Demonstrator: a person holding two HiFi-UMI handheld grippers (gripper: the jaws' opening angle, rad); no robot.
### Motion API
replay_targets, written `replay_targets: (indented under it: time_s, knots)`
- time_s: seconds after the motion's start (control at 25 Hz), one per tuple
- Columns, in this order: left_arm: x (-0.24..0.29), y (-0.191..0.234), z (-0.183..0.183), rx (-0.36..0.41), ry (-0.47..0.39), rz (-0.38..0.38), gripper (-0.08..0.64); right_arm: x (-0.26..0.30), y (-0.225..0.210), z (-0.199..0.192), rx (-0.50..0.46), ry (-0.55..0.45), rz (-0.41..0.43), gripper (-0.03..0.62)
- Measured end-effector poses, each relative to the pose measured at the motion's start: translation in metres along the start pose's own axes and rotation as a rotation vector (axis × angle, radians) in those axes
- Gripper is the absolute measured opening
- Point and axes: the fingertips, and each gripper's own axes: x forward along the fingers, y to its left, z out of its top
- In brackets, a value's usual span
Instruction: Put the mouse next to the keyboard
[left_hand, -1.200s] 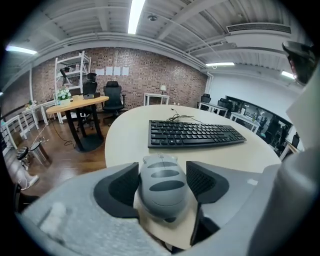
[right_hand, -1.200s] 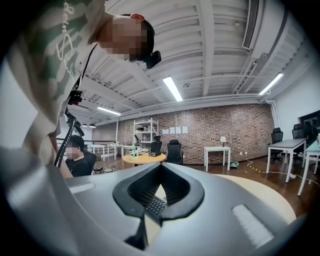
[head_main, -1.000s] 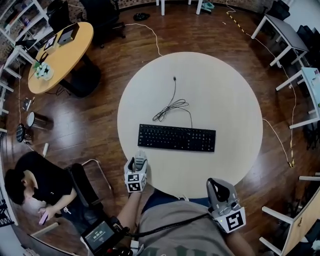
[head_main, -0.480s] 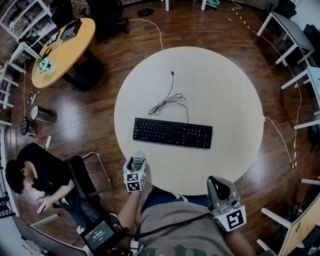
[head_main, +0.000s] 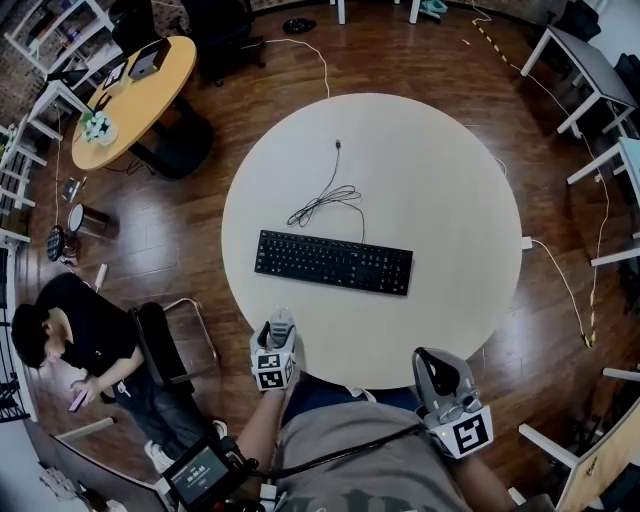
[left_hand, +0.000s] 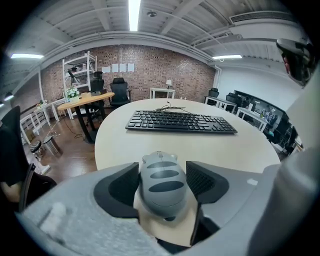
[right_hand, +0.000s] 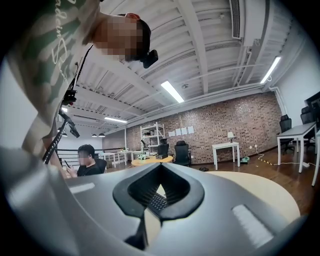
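The left claw (left_hand: 162, 189) is clenched on the mouse (left_hand: 161, 172). One jaw presses each side of the gray mouse, and the mouse is up off the tabletop (left_hand: 235, 150). Its nose points straight ahead, away from the claw.

The right claw (right_hand: 159, 192) is closed with nothing in it. Its two jaws meet at the tips, and only a small gap shows between them.

In the head view the left claw (head_main: 280, 332) hangs at the near rim of the tabletop (head_main: 440, 180). It may be just over the rim, but it is too small there to be sure. The right claw (head_main: 441, 372) sits further back, by the person's body and off the tabletop.

Straight ahead of the left claw lies the black keyboard (left_hand: 180, 121). It is near but not touching, with a strip of bare tabletop between the two. The keyboard's long side runs left to right across the claw's path, so the mouse's long side points right at it. In the head view the keyboard (head_main: 333, 262) has its left end closest to the left claw. Its right end is further off, ahead of the right claw.

A thin black cable (head_main: 325, 195) curls on the tabletop past the keyboard.

The left claw is the one to do the job, since it has the mouse and is nearer. I think it needs to go forward and put the mouse down on the bare tabletop beside one end of the keyboard.
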Motion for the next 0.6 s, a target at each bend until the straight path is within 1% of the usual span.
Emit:
replay_targets:
  time_s: [0.2,0.28,0.6]
  knots:
    - [-0.003,-0.015,-0.006,-0.005,0.004,0.012,0.310,-0.016,-0.017,-0.007,-0.037,0.002,0.016,0.005]
    - [-0.003,-0.022,-0.008,-0.008,0.004,0.014,0.310,-0.020,-0.023,-0.008,-0.020,0.002,0.013,0.005]
    - [-0.006,-0.045,-0.012,-0.004,0.013,0.014,0.310,-0.026,-0.042,-0.006,-0.025,-0.021,0.027,0.005]
